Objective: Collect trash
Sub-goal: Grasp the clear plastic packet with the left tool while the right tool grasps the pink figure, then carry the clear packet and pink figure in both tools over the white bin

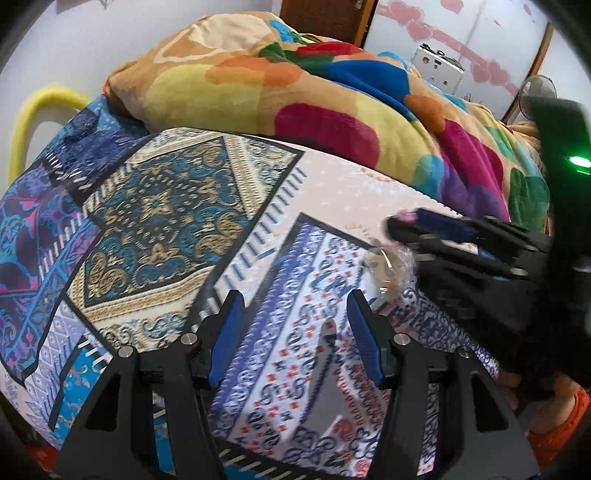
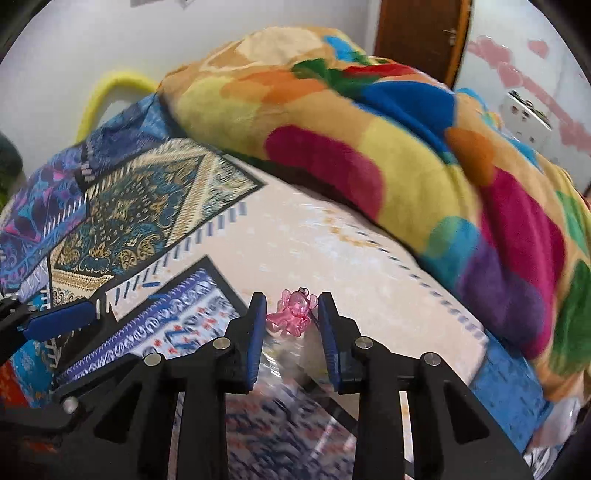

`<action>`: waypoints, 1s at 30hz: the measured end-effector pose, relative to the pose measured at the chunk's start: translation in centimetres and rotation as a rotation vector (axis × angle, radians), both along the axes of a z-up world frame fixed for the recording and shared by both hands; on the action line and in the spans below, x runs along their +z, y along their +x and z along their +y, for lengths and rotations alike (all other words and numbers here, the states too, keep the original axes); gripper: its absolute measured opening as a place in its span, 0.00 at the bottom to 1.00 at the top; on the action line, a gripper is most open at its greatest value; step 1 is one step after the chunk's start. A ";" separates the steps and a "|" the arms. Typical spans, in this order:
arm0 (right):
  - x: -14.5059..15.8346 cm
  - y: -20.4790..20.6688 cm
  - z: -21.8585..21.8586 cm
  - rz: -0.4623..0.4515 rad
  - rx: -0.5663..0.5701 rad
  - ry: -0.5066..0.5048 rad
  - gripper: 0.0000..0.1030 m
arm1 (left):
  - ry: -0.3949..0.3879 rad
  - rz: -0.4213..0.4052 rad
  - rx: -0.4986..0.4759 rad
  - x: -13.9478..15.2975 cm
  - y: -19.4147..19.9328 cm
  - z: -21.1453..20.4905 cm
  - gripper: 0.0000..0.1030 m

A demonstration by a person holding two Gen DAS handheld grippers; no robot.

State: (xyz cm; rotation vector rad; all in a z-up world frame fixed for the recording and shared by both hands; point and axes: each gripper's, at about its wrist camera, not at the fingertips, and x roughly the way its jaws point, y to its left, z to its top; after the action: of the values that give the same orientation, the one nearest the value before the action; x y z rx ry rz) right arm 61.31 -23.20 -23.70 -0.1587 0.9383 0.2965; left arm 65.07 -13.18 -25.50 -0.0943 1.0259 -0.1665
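Observation:
A pink see-through plastic trinket (image 2: 291,314) sits on a crumpled clear wrapper (image 2: 280,363) on the patterned bedsheet (image 2: 332,251). My right gripper (image 2: 291,300) has its blue pads against both sides of the trinket, shut on it. In the left wrist view the right gripper (image 1: 392,227) comes in from the right, with a pink bit at its tip and the clear wrapper (image 1: 388,267) bunched under it. My left gripper (image 1: 295,300) hovers open over the sheet just left of the wrapper, with nothing between its fingers. Its blue pad (image 2: 55,321) shows at the left edge of the right wrist view.
A thick multicoloured blanket (image 1: 295,96) is heaped along the far side of the bed. A yellow rail (image 1: 33,110) curves at the left bed end. A white wall socket (image 1: 439,66) and a brown door (image 2: 417,33) stand behind. A person's orange sleeve (image 1: 561,428) shows lower right.

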 end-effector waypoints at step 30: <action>5.9 -7.7 -12.4 -0.102 -0.114 0.073 0.25 | 0.079 -0.073 -0.135 3.0 -2.0 -8.5 0.16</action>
State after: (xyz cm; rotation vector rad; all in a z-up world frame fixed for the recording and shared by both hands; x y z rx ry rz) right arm 53.60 -35.62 -17.77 -0.0526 0.8311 0.2145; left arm 63.05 -21.64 -22.54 0.0532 0.9647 -0.2502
